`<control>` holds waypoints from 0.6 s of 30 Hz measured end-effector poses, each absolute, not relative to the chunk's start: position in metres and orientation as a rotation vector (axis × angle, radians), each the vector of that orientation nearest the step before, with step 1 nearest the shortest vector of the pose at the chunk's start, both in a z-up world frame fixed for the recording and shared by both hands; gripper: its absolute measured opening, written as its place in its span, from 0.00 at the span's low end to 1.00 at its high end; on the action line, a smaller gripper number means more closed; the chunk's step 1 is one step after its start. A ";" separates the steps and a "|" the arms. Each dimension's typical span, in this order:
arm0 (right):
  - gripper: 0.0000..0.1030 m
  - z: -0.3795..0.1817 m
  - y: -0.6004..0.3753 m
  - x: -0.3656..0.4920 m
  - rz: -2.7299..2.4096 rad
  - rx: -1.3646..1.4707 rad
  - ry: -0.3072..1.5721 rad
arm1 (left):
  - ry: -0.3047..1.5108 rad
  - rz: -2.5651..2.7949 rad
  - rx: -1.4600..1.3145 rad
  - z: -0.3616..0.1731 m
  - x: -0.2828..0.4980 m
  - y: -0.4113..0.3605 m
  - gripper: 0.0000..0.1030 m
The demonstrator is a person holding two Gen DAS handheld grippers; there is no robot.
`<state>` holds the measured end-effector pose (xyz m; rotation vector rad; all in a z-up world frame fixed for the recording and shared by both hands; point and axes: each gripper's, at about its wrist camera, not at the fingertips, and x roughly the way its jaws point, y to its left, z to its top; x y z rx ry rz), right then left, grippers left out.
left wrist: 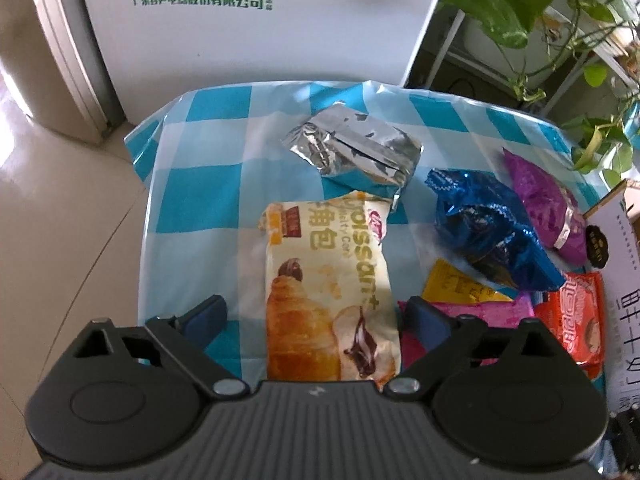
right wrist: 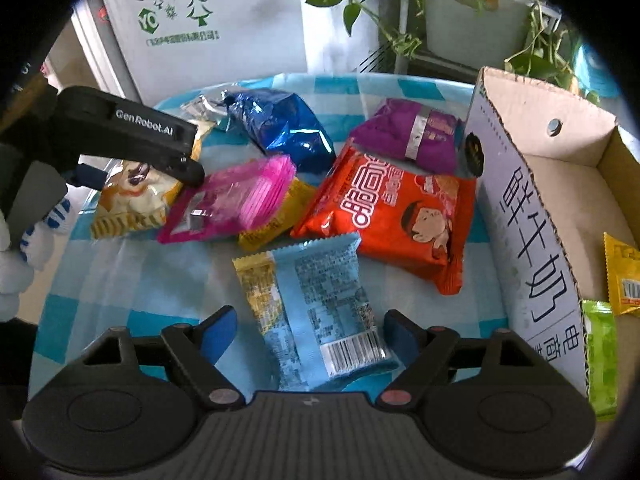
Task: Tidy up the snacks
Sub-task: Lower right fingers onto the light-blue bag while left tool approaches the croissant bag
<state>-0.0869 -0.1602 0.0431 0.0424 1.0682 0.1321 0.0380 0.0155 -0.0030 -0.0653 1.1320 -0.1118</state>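
My left gripper (left wrist: 316, 316) is open, its blue fingers either side of a cream croissant packet (left wrist: 328, 280) lying on the blue checked cloth (left wrist: 200, 200). My right gripper (right wrist: 308, 328) is open around a light blue snack packet (right wrist: 320, 308). Beyond it lie a pink packet (right wrist: 236, 200), a yellow packet (right wrist: 276, 224), an orange-red packet (right wrist: 396, 216), a dark blue foil bag (right wrist: 284, 128) and a purple packet (right wrist: 412, 136). A silver foil packet (left wrist: 356, 148) lies behind the croissant. The left gripper shows from the side in the right wrist view (right wrist: 132, 132).
An open cardboard box (right wrist: 532, 216) stands at the table's right, holding a yellow packet (right wrist: 624, 280) and a green packet (right wrist: 600, 352). A white carton (left wrist: 256, 20) stands behind the table. Potted vines (left wrist: 560, 12) hang at the back right. Tiled floor lies left.
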 end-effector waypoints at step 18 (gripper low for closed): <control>0.81 0.042 -0.161 -0.082 0.087 0.046 1.078 | 1.118 -0.037 -0.003 -0.011 0.035 0.013 1.00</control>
